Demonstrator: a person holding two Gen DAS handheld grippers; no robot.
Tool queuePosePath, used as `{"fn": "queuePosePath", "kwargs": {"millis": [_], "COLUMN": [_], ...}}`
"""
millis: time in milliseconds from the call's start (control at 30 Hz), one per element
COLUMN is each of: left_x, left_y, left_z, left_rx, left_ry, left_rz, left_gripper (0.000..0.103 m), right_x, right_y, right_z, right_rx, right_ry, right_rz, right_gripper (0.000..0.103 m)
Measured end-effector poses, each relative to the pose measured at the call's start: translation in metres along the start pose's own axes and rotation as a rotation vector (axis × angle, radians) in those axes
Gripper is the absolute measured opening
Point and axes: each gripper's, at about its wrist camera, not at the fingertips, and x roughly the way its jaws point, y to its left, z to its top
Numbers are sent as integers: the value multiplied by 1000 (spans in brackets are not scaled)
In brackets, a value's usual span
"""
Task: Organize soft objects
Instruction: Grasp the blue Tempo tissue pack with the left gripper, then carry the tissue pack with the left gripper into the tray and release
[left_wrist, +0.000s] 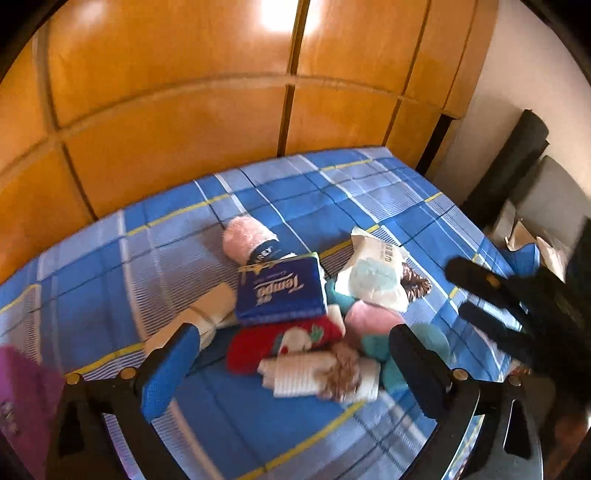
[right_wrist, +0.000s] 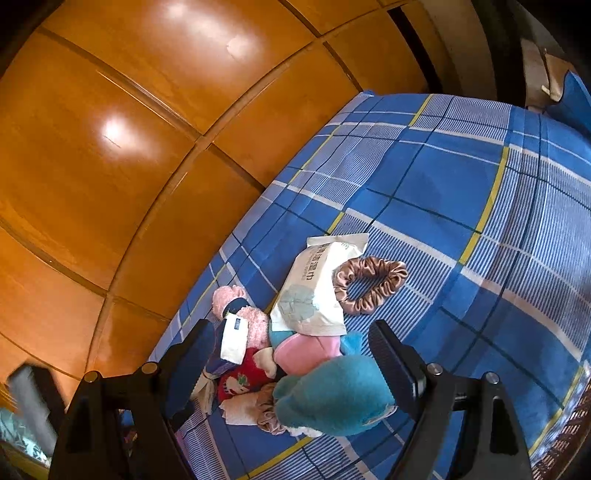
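A heap of soft things lies on the blue plaid bed (left_wrist: 295, 192): a blue Tempo tissue pack (left_wrist: 280, 291), a fuzzy pink roll (left_wrist: 243, 238), a red sock (left_wrist: 280, 341), a white wet-wipes pack (left_wrist: 373, 273), a pink cloth (left_wrist: 373, 319), a teal plush (right_wrist: 332, 398) and a brown satin scrunchie (right_wrist: 369, 284). My left gripper (left_wrist: 291, 365) is open and empty, just above the near side of the heap. My right gripper (right_wrist: 288, 365) is open, hovering over the heap, with the teal plush between its fingers but apart from them. The right gripper also shows in the left wrist view (left_wrist: 491, 302).
An orange wooden wardrobe (left_wrist: 184, 92) stands right behind the bed. A purple object (left_wrist: 26, 398) sits at the lower left edge. Dark furniture and a white wall (left_wrist: 517, 92) are to the right. The bedspread (right_wrist: 461, 177) stretches out beyond the heap.
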Motion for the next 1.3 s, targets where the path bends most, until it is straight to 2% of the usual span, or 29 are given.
{"fn": "queuePosePath", "kwargs": {"millis": [267,300,333,367,500,633,833,967,1033,1167,1267,1300], "left_x": [62,67,71,73,57,29,-18,-42,-55,-71,-77,-80], "left_y": [11,13,13,11,5,14,18,12,5,2,3,4], "left_z": [21,22,22,22,15,5,-31,-58,-70,-87,-88,-84], "left_rx": [-34,-46,-48,-38,7,-33,-47,-22,23,57,60,56], "left_ry": [103,113,123,136,74,15,-41,-51,-68,-72,-73,-78], "left_rz": [61,44,25,10,9,21,30,17,28,10,-4,-10], "left_gripper": [101,95,71,72,71,71,71,71,71,72,71,71], "right_x": [1,1,0,0,1,5,15,30,40,50,59,63], "right_y": [3,2,1,0,-6,-10,-12,-8,1,18,19,17], "right_z": [0,0,1,1,2,2,0,-3,-6,-15,-22,-24], "right_rx": [-6,-3,2,9,44,67,78,34,-53,-222,-256,-251], "right_ry": [13,10,6,4,13,37,78,171,258,372,434,459], "right_rz": [26,26,26,26,33,20,-47,-116,-166,-254,-293,-301], "right_gripper": [87,87,87,87,87,87,87,87,87,87,87,81]}}
